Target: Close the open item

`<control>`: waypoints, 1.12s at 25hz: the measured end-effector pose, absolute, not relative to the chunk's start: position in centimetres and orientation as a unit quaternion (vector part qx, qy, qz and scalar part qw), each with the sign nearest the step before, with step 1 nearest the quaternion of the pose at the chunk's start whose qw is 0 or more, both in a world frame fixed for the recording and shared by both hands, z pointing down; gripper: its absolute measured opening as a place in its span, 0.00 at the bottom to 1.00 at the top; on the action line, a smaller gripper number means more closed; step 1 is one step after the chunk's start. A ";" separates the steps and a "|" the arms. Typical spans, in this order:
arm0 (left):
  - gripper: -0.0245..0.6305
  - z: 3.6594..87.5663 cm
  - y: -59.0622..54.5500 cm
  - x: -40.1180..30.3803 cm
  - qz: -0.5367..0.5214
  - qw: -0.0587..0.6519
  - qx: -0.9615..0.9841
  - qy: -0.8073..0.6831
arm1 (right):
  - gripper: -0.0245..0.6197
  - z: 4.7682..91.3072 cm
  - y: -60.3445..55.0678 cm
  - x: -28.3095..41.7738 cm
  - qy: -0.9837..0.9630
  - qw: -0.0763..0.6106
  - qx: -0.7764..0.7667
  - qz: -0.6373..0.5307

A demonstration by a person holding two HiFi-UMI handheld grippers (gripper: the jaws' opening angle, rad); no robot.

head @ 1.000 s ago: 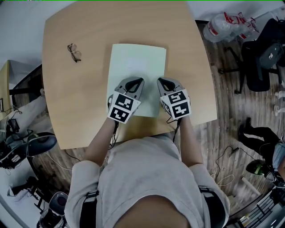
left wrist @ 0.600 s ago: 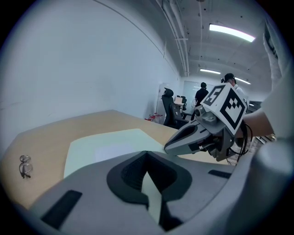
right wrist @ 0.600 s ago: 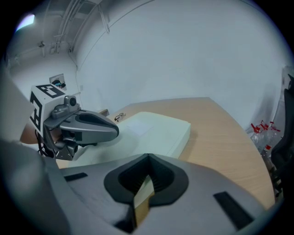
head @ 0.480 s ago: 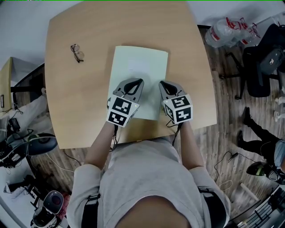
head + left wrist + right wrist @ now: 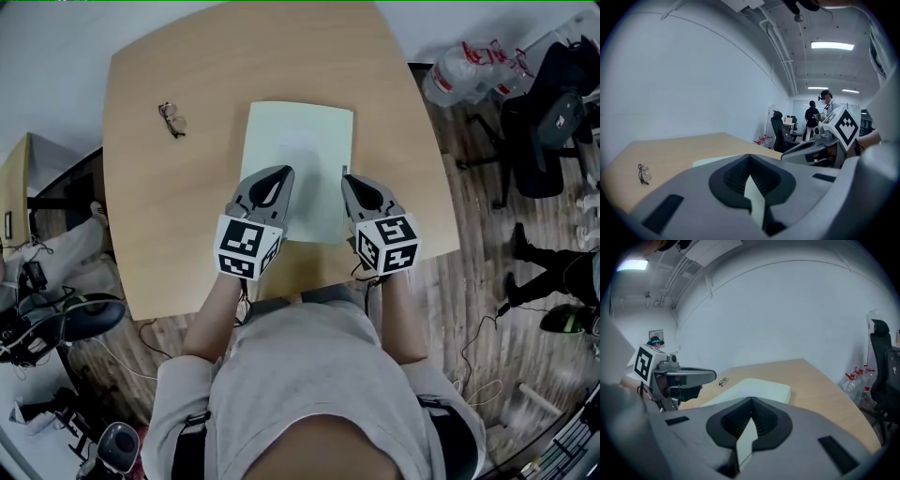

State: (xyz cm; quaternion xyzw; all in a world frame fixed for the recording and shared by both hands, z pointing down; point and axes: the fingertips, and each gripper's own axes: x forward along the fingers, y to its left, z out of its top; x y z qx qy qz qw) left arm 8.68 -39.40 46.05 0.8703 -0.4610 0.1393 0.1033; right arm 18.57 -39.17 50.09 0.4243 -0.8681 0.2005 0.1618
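Observation:
A pale green book (image 5: 302, 141) lies flat and closed on the wooden table (image 5: 169, 206), in front of the person. Both grippers hover low over its near half. My left gripper (image 5: 281, 174) is shut, its tips meeting over the book's left part. The right gripper (image 5: 347, 181) is shut too, over the book's right edge. In the left gripper view the jaws (image 5: 750, 157) meet, with a sliver of the book (image 5: 712, 161) showing below them. From the right gripper (image 5: 751, 400) the book (image 5: 761, 387) shows as a thick closed slab. Neither gripper holds anything.
A pair of glasses (image 5: 172, 119) lies on the table to the far left of the book. Beyond the table's right edge stand a black office chair (image 5: 548, 122) and a clear bag of bottles (image 5: 464, 61). Two people (image 5: 820, 110) stand far off in the room.
Both grippers have drawn back a little toward the person and the book's near edge. The book lies as before, and both grippers stay shut.

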 end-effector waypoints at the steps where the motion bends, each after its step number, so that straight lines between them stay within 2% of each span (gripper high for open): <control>1: 0.06 45.5 -39.0 8.6 0.132 0.101 0.873 -0.458 | 0.05 49.4 -38.7 18.6 -0.867 0.152 0.432 0.198; 13: 0.06 40.6 -31.5 6.7 0.086 0.070 0.905 -0.410 | 0.05 42.4 -29.7 17.8 -0.840 0.083 0.515 0.149; 28: 0.06 35.8 -22.8 2.2 0.035 0.032 0.921 -0.387 | 0.05 36.6 -18.6 14.4 -0.813 0.034 0.575 0.086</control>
